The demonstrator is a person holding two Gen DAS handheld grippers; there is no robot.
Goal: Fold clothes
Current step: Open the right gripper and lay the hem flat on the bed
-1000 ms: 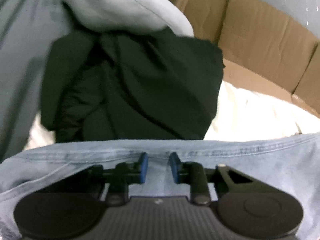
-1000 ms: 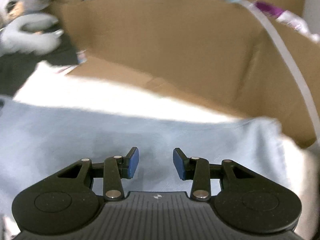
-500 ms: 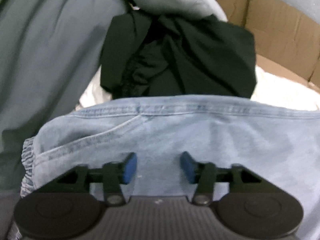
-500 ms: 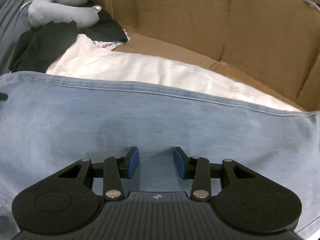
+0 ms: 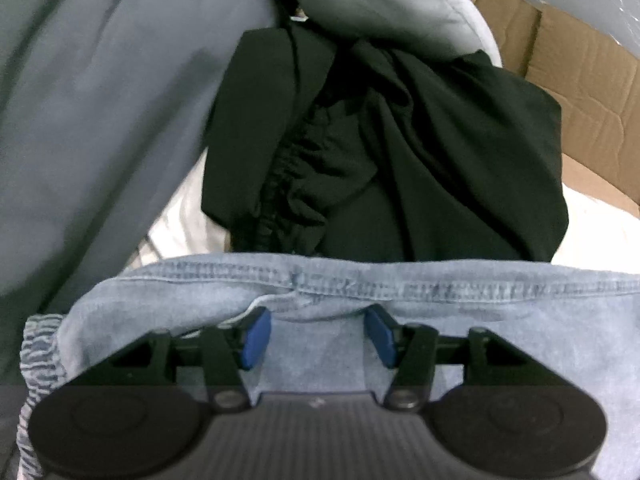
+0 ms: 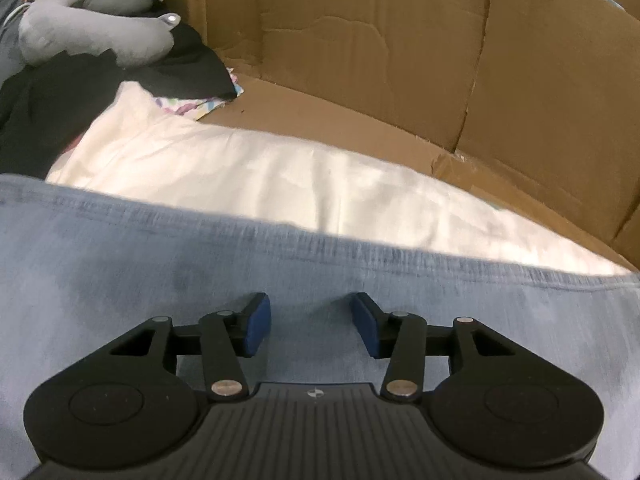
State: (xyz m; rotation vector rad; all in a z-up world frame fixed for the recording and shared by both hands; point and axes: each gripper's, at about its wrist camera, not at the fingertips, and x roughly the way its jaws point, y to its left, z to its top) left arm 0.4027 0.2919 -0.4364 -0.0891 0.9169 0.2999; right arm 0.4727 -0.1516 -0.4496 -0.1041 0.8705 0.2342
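Observation:
A light blue denim garment (image 5: 460, 304) lies spread under both grippers; it also fills the lower half of the right wrist view (image 6: 160, 264). My left gripper (image 5: 316, 338) is open, its blue pads over the denim just behind the stitched hem, with a raised fold of denim between them. My right gripper (image 6: 310, 326) is open and empty above flat denim, back from the hem. A crumpled black garment (image 5: 380, 152) lies just beyond the denim in the left wrist view.
A white cloth (image 6: 260, 176) lies beyond the denim. Brown cardboard walls (image 6: 400, 52) enclose the far side. A grey cushion (image 6: 92, 36) rests on black cloth (image 6: 120, 80) at far left. Grey fabric (image 5: 100, 100) rises left of the black garment.
Both grippers have drawn back over the denim and steadied. The left jaws have opened wider and now sit near the hem at the garment's left end.

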